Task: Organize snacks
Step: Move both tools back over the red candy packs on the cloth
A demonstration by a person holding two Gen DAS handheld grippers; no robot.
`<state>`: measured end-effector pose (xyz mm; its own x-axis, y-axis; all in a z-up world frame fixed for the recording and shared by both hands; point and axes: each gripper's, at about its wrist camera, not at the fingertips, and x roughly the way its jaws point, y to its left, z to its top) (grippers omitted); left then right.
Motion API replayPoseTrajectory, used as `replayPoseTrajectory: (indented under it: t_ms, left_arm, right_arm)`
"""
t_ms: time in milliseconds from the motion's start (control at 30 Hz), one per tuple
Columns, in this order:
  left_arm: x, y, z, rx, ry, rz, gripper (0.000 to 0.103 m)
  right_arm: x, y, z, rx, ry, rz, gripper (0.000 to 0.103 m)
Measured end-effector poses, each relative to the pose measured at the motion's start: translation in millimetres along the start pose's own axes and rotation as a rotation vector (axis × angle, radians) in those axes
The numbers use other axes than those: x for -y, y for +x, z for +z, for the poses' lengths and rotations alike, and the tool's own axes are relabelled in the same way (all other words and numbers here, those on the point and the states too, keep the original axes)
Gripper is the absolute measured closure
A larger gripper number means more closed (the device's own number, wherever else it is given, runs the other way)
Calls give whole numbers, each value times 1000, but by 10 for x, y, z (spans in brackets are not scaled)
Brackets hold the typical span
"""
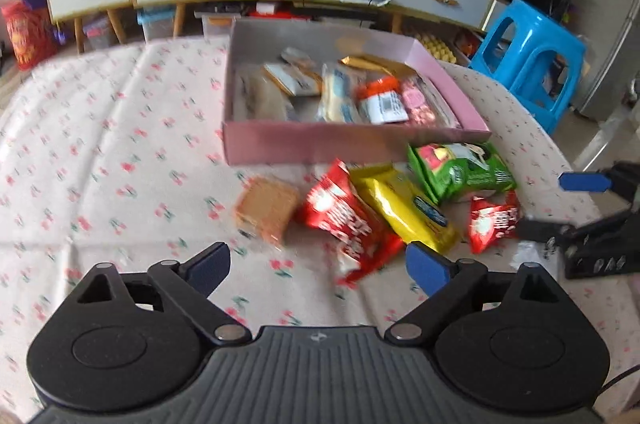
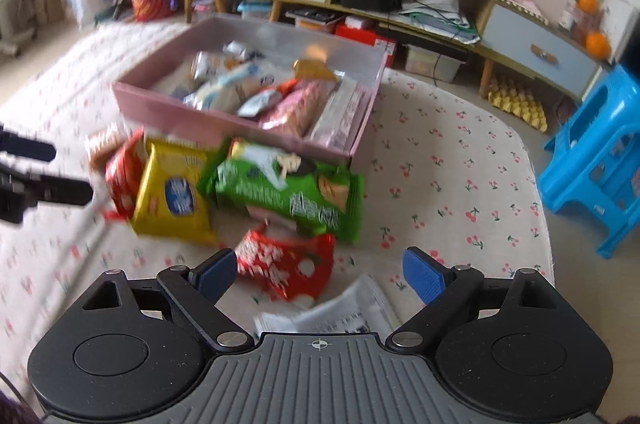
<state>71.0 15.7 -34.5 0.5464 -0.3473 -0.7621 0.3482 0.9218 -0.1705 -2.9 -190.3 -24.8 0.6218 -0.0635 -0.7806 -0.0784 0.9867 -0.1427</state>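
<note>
From the left wrist view we count five loose snacks on the cherry-print table, all just in front of the pink box: one tan biscuit pack, two red packets, the larger near the middle and a small red packet to the right, one yellow packet overlapping the larger red one, and one green packet nearest the box corner. The box itself holds a jumble of wrapped snacks that we cannot count through the blur. Our left hand-held gripper tilts down toward the pile, its two blue-padded fingers spread wide and nothing between them. The right hand-held gripper enters at the right edge, beside the small red packet.

From the right wrist view we see the same yellow, green and red packets, the small red packet closest, plus one white printed wrapper just ahead of the gripper body. The right hand-held gripper also angles downward, released, with the small red packet lying below its spread fingers and untouched. The left gripper's dark fingers show at the left edge.
</note>
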Motion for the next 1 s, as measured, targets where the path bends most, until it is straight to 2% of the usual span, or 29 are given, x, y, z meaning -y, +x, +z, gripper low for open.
replayPoseTrajectory:
  t_ms: [100, 300, 467, 600, 700, 800, 1000]
  left_arm:
    - [7, 54, -8, -20, -81, -21, 13]
    - [-36, 135, -4, -22, -281, -30, 34]
    - [-60, 161, -1, -7, -338, -26, 52]
    - [-107, 208, -18, -20, -404, -42, 59]
    - [-99, 224, 12, -14, -403, -52, 61]
    - [-91, 253, 34, -20, -394, -69, 71]
    - [-90, 234, 68, -50, -331, -74, 72]
  right_arm:
    - [-6, 53, -51, -22, -39, 2, 11]
    - [-52, 178, -62, -56, -77, 3, 11]
    - [-94, 266, -72, -80, -89, 27, 11]
    - [-102, 324, -52, -83, -80, 44, 11]
    - [-98, 366, -6, -84, -61, 60, 11]
    - [-118, 391, 14, -78, -63, 79, 11]
    - [-120, 434, 35, -56, -60, 121, 14]
